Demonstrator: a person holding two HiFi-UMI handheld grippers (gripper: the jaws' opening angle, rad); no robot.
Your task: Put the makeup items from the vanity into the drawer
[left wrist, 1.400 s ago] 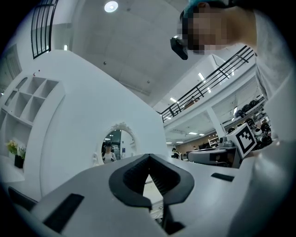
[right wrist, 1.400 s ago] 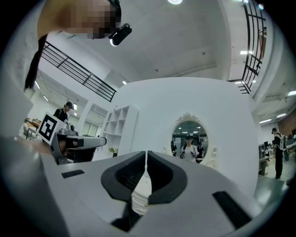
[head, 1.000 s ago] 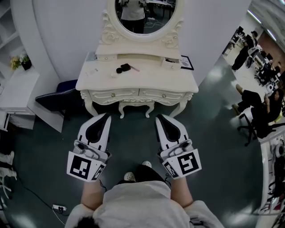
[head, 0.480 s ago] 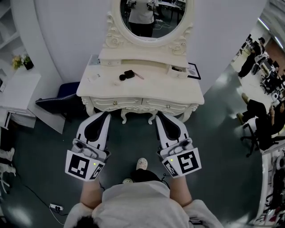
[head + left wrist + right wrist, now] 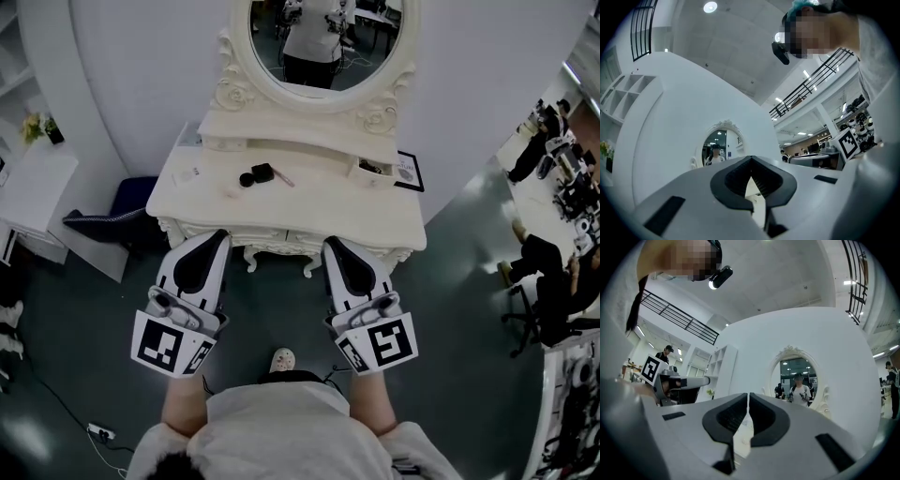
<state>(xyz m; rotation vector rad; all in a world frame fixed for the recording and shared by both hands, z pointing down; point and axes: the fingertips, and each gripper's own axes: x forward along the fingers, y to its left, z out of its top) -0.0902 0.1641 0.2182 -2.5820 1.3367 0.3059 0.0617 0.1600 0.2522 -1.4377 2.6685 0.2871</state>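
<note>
Makeup items on vanity top; drawer seemingly shut; left gripper, right gripper jaws together, empty. Nothing stowed yet.

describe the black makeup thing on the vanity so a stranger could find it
Start at the white vanity with the oval mirror. On its top, left of centre, sits the black makeup item. It's the only black thing among pale neighbours, with a thin pink stick at its right.
</note>
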